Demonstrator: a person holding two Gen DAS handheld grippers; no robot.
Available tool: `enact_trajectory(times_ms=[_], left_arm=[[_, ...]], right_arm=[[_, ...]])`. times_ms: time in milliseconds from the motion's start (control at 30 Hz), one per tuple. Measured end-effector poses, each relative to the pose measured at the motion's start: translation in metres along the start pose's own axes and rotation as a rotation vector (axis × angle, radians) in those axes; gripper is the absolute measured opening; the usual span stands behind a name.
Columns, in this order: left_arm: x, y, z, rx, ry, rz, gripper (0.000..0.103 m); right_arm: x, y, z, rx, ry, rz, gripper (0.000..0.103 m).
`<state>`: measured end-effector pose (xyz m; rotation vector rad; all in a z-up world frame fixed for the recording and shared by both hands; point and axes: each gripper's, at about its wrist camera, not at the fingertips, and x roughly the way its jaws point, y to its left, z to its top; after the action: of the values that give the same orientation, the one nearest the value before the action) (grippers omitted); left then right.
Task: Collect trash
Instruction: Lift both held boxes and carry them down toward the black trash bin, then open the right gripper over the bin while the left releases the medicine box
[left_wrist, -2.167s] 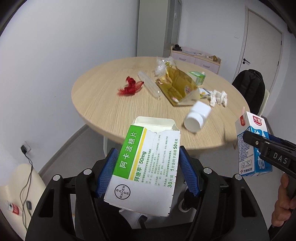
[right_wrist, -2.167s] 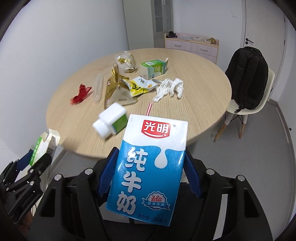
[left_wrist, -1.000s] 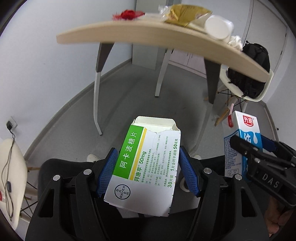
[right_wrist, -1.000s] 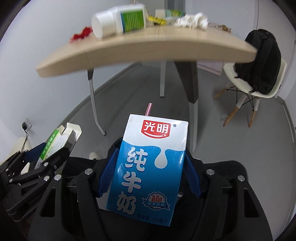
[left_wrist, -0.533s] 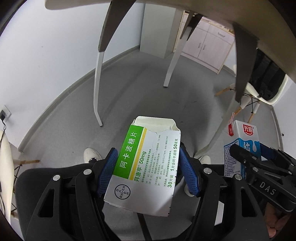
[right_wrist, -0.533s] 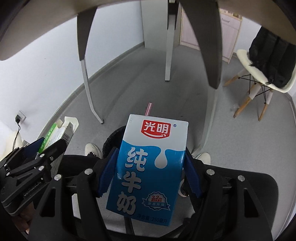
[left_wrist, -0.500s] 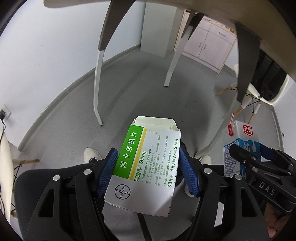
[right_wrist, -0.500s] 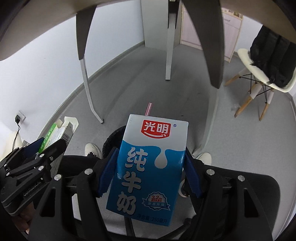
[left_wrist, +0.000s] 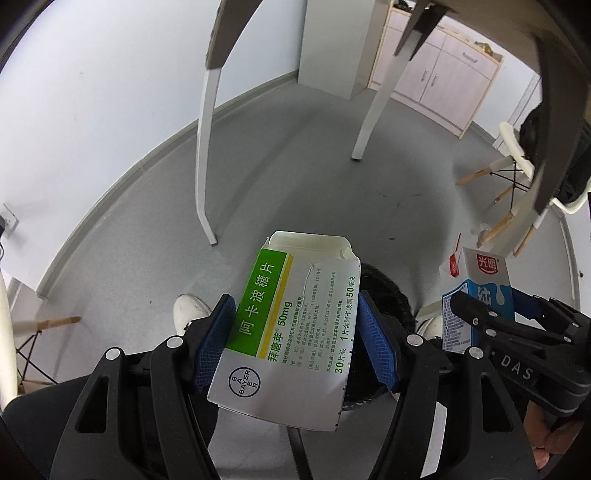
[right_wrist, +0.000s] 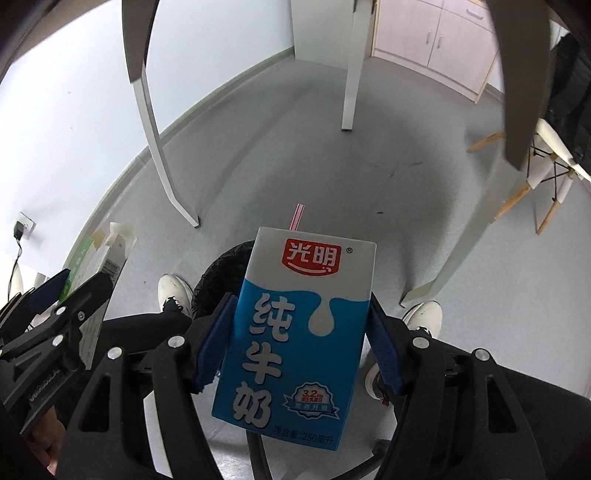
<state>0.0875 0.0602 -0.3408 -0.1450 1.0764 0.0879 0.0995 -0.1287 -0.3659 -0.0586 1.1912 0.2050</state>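
Note:
My left gripper (left_wrist: 295, 314) is shut on a green and white medicine box (left_wrist: 291, 325) with a torn open top. My right gripper (right_wrist: 299, 306) is shut on a blue and white milk carton (right_wrist: 295, 321) with a pink straw. Both are held low over a black trash bin (left_wrist: 384, 295) on the grey floor; the bin also shows behind the carton in the right wrist view (right_wrist: 225, 273). The milk carton shows at the right of the left wrist view (left_wrist: 480, 291), and the medicine box at the left of the right wrist view (right_wrist: 99, 266).
White table legs (left_wrist: 205, 155) stand ahead on the grey floor, with the table top overhead. The person's white shoes (right_wrist: 173, 288) flank the bin. A chair with wooden legs (left_wrist: 509, 184) stands at the right. Pink cabinets (left_wrist: 443, 74) line the far wall.
Both grippers have dropped from table height to below the table top, still holding their items. The table with its trash has left the view, and the bin now shows under them.

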Motion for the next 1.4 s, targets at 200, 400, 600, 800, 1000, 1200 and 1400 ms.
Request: enact_trajectory(times_ms=[200, 400, 600, 800, 1000, 1200, 1400], left_arm=[[0.021, 0.021, 0.004, -0.021, 0.026, 0.026, 0.066], [0.031, 0.034, 0.003, -0.039, 0.046, 0.046, 0.066], [0.040, 0.022, 0.001, -0.024, 0.061, 0.034, 0.066], [0.051, -0.009, 0.003, 0.009, 0.078, 0.011, 0.066], [0.065, -0.039, 0.002, 0.039, 0.109, -0.014, 0.066], [0.077, -0.068, 0.002, 0.064, 0.133, -0.031, 0.066], [0.082, -0.088, 0.001, 0.095, 0.141, -0.038, 0.066]], right_arm=[[0.028, 0.009, 0.009, -0.014, 0.040, 0.001, 0.066], [0.037, 0.010, 0.012, -0.013, 0.048, -0.016, 0.084], [0.032, -0.003, 0.017, 0.012, -0.002, -0.047, 0.095], [0.029, -0.027, 0.012, 0.023, -0.003, -0.084, 0.095], [0.017, -0.062, 0.003, 0.057, -0.016, -0.112, 0.095], [0.011, -0.093, -0.009, 0.103, -0.015, -0.125, 0.095], [0.009, -0.115, -0.016, 0.134, -0.008, -0.133, 0.095]])
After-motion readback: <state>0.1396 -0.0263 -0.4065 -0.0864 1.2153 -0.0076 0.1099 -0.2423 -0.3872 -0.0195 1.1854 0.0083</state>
